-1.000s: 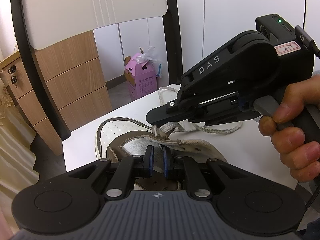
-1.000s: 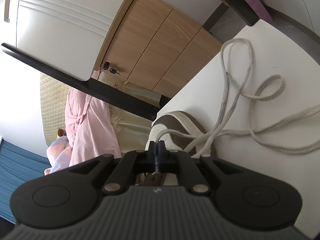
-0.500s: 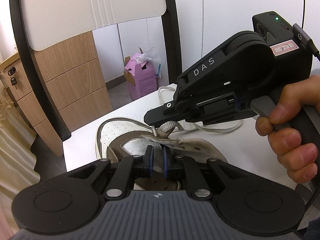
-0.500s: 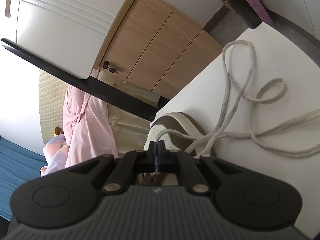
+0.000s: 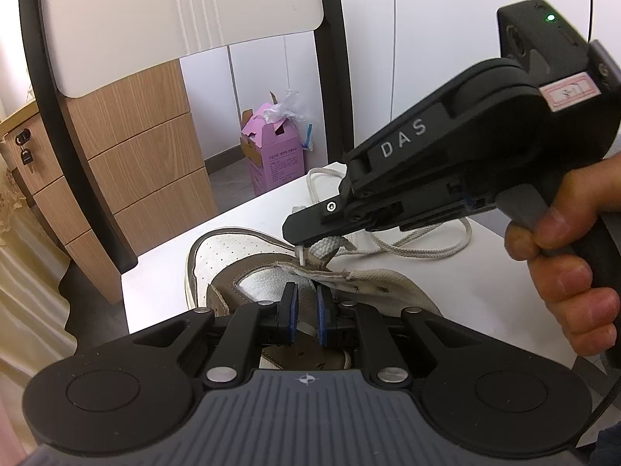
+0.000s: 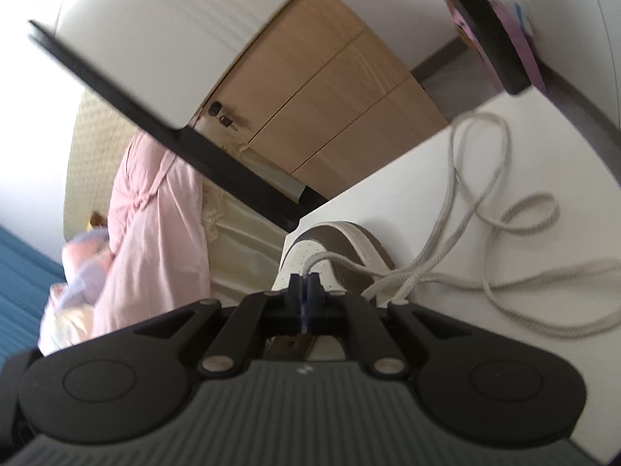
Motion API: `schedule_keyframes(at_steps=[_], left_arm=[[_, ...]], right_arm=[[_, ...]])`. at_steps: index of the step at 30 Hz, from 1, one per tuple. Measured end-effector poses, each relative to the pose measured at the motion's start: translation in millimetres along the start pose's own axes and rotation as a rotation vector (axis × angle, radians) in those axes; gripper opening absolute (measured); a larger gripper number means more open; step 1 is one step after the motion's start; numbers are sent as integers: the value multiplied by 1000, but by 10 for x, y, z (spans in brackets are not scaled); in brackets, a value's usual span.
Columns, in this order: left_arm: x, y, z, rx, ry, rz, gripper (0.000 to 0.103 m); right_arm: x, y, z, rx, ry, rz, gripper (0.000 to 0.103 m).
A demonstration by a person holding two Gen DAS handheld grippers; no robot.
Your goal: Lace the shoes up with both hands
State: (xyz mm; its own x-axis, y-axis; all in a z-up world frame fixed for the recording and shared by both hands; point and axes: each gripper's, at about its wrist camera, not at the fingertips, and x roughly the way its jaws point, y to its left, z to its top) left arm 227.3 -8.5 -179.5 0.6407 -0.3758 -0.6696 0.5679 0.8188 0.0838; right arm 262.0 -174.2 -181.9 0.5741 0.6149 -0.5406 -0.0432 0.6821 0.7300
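Left wrist view: left gripper (image 5: pixel 306 312) is sitting with jaws slightly apart over the shoe (image 5: pixel 248 272) on the white table (image 5: pixel 485 272); whether the pads are pinching the shoe's edge I cannot tell. Right gripper (image 5: pixel 300 239) is pinching the lace (image 5: pixel 326 248) at an eyelet.

Right wrist view (blurred): right gripper (image 6: pixel 305 291) is pressing together on the lace (image 6: pixel 446 268), which is trailing in loops across the table (image 6: pixel 446 349) beside the shoe (image 6: pixel 330 244).

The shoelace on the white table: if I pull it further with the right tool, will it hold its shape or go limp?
Probably limp: the shoelace lies in loose, overlapping loops on the table. Its woven surface looks grippy, and the right tool, shut on its end, seems to hold it. The loops could snag while dragging.
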Motion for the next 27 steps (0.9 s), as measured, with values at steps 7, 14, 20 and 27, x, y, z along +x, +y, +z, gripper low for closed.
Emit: schedule_keyframes(at_steps=[7, 14, 20, 27], left_arm=[[10, 12, 8, 0, 0, 2, 12], [20, 0, 7, 8, 1, 7, 13], [25, -16, 6, 9, 2, 13, 13], [36, -47, -12, 15, -9, 31, 13]], right_arm=[[-15, 143, -23, -128, 24, -21, 3], [24, 140, -12, -139, 48, -23, 3], [85, 198, -8, -216, 103, -44, 3], [128, -124, 75, 40, 143, 32, 2]])
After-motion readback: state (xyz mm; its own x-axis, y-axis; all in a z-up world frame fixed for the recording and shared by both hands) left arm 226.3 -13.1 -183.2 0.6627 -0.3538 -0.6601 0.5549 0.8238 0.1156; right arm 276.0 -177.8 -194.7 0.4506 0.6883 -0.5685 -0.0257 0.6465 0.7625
